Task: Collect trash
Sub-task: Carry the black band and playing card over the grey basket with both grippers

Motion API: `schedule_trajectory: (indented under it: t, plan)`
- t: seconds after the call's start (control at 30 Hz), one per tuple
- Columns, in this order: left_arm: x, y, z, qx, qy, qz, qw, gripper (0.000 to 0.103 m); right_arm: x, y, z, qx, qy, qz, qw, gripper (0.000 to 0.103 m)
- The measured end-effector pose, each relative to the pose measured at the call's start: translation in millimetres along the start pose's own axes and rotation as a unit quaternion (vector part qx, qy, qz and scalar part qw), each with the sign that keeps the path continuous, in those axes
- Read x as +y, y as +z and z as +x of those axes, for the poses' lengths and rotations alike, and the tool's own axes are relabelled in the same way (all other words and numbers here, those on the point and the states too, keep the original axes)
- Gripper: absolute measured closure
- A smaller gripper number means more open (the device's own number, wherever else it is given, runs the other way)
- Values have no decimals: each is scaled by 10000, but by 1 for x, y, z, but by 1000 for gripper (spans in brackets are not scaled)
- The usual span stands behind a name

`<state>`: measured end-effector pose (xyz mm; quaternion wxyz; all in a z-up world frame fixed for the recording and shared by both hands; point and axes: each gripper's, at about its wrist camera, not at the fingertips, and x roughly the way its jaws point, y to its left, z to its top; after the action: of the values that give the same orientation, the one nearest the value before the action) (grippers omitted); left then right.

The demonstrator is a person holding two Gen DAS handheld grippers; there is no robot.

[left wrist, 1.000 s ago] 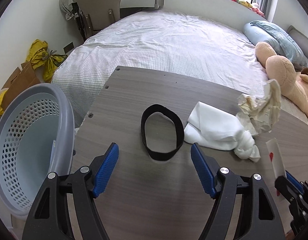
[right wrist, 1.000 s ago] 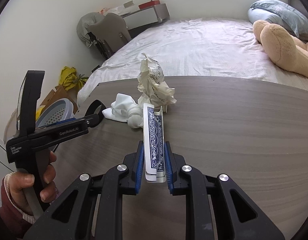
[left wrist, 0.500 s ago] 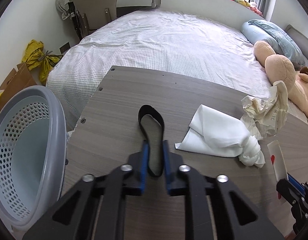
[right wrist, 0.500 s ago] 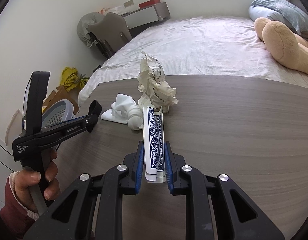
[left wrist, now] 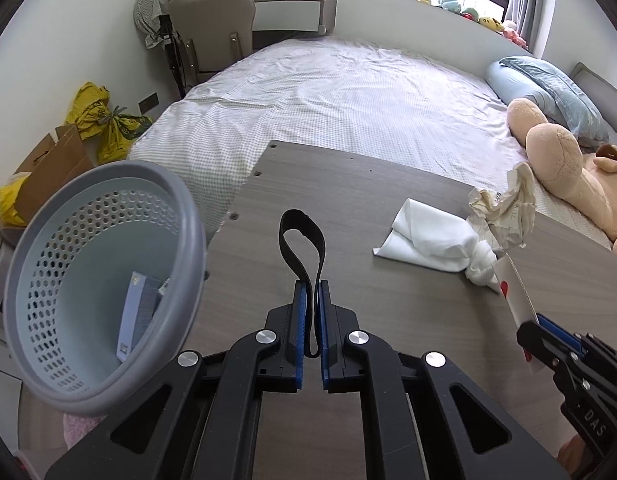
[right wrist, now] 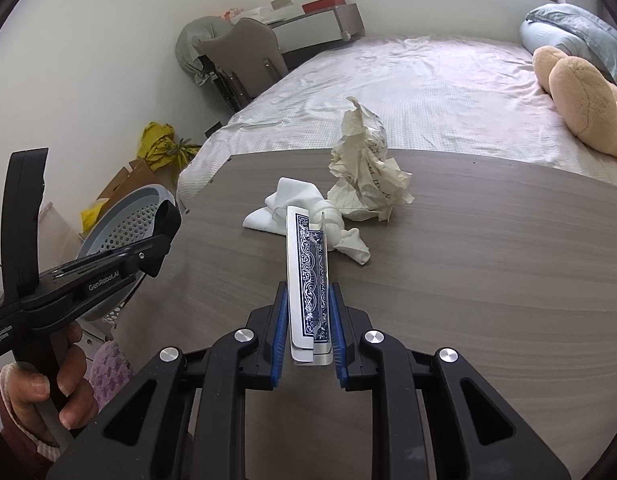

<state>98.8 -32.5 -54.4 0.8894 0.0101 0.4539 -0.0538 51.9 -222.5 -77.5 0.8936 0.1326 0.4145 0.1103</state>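
The left gripper [left wrist: 312,292] pinches the black elastic band [left wrist: 302,236], its loop standing up at frame centre near the table [left wrist: 388,320]'s left edge, beside the grey perforated basket [left wrist: 108,280] at lower left. The right gripper [right wrist: 308,300] clamps playing cards [right wrist: 308,272], cut off at the left view's right edge. The white cloth [left wrist: 432,244] and crumpled paper [left wrist: 504,208] lie toward the far right edge, leaving open tabletop between; the contents of the basket are hard to make out.

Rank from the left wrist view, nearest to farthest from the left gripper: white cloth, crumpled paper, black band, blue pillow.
1. black band: pinched in the left gripper, looping ahead.
2. white cloth: on the table, right of the band.
3. crumpled paper: just beyond the cloth, at the table's right edge.
4. blue pillow: far right, on the bed.
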Motion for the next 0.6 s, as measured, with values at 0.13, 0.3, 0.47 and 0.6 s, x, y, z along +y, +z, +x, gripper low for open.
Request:
schedule_trajectory:
  t: [0.13, 0.3, 0.47, 0.6]
  plan:
    - [12, -11, -19, -128, 37, -58, 9999, 97, 16, 0, 2, 75, 10, -164, 9998, 83]
    - [38, -22, -38, -258, 146, -182, 9994, 97, 39, 1, 4, 133, 70, -295, 9995, 83]
    - [68, -29, -52, -356, 213, -395, 9984, 97, 68, 3, 8, 125, 187, -468, 9986, 83]
    - [91, -34, -57, -385, 237, -565, 9974, 97, 93, 5, 14, 169, 253, -679, 9972, 83]
